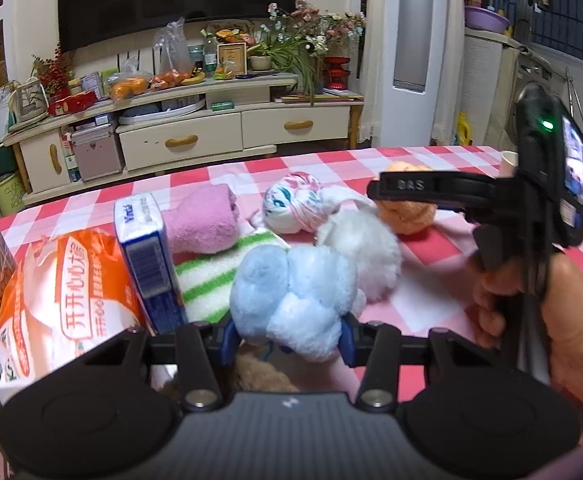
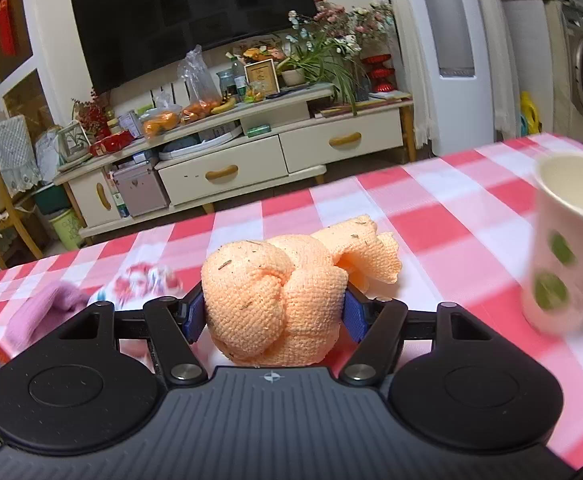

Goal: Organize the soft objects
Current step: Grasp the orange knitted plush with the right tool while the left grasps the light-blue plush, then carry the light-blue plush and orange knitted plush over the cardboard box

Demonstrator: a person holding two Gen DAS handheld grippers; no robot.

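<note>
My left gripper (image 1: 289,338) is shut on a light blue plush toy (image 1: 291,292), its blue pads pressed into both sides of the toy, low over the checked tablecloth (image 1: 423,296). A white plush (image 1: 359,252) lies against the blue one. My right gripper (image 2: 274,316) is shut on a knotted orange towel (image 2: 267,300); the left wrist view shows this gripper (image 1: 403,200), a hand on its handle, and the orange towel (image 1: 407,216) at the right. On the cloth behind lie a patterned cloth ball (image 1: 295,204), a rolled pink towel (image 1: 207,220) and a green-striped cloth (image 1: 211,276).
A blue tissue pack (image 1: 147,256) and an orange-and-white bag (image 1: 63,296) stand at the left. Something brown and fluffy (image 1: 259,372) lies under my left gripper. A paper cup (image 2: 567,240) stands close on the right of my right gripper. Beyond the table's far edge is a TV cabinet (image 2: 251,160).
</note>
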